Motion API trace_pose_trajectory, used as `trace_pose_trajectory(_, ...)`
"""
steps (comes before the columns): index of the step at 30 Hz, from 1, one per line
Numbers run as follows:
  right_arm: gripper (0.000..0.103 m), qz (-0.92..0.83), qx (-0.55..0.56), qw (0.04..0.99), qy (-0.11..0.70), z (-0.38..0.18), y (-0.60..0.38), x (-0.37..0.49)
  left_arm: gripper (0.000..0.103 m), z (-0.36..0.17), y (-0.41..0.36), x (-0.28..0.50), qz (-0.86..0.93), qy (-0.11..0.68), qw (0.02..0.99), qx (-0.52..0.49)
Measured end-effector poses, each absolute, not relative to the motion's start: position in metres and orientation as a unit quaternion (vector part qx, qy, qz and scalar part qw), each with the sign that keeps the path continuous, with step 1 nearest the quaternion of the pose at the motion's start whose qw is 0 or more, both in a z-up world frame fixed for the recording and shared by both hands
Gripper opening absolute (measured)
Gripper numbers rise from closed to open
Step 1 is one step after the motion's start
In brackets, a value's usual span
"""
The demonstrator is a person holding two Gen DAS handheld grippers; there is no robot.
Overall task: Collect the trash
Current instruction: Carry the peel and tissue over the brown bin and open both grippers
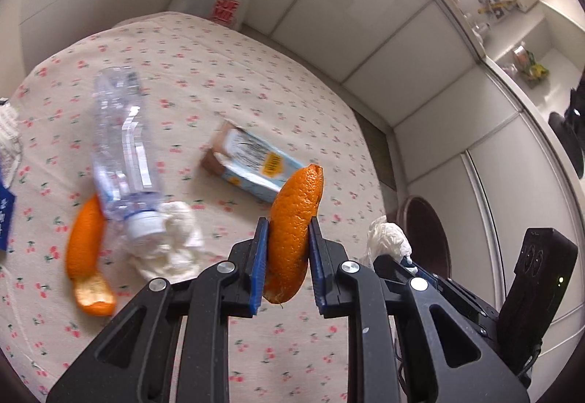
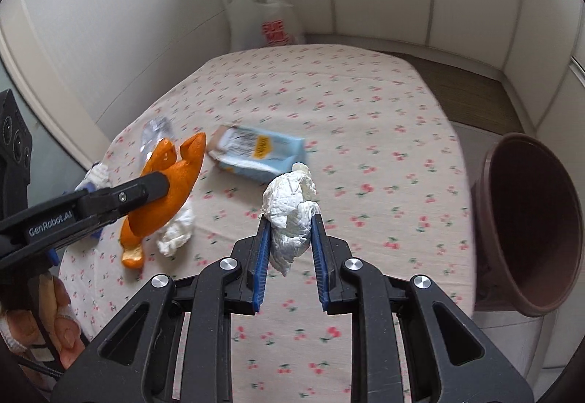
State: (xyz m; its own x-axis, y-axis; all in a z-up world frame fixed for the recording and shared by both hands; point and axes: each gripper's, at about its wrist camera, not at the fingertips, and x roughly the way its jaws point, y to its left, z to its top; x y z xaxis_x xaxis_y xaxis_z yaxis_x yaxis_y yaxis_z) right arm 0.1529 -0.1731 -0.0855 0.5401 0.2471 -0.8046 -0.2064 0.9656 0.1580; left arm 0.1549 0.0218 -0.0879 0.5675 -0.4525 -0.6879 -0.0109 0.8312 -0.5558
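Observation:
My left gripper [image 1: 287,231] is shut on a piece of orange peel [image 1: 294,220] and holds it above the cherry-print tablecloth [image 1: 226,74]. It shows from the side in the right wrist view [image 2: 161,189]. My right gripper [image 2: 290,223] is shut on a crumpled white tissue [image 2: 290,209], above the table. On the cloth lie a crushed clear bottle [image 1: 120,143], a second orange peel [image 1: 86,256], another crumpled tissue [image 1: 172,245] and a light blue carton [image 1: 252,161]. A brown bin [image 2: 530,223] stands off the table's right edge.
A white plastic bag [image 2: 263,19] with red print stands on the floor beyond the table's far end. White cabinet walls surround the table. A blue and white packet [image 1: 5,205] lies at the table's left edge.

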Motion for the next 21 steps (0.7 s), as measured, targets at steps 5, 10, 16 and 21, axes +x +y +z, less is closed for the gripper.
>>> trace_pose_trajectory(5,0.021,0.087,0.046,0.89,0.446,-0.075,-0.219,0.153,0.021,-0.08,-0.02,0.165,-0.162,0.451,0.843,-0.246)
trace_pose_trajectory(10,0.021,0.042,0.071,0.899,0.43,-0.064,-0.268,0.153,0.021,-0.073,-0.066,0.175,-0.193,0.457,0.837,-0.231)
trace_pose_trajectory(16,0.021,-0.049,0.103,0.908,0.403,-0.054,-0.341,0.158,0.021,-0.066,-0.123,0.184,-0.229,0.462,0.832,-0.206)
trace_pose_trajectory(21,0.021,-0.111,0.106,0.911,0.382,-0.05,-0.383,0.158,0.021,-0.059,-0.163,0.191,-0.254,0.46,0.83,-0.186)
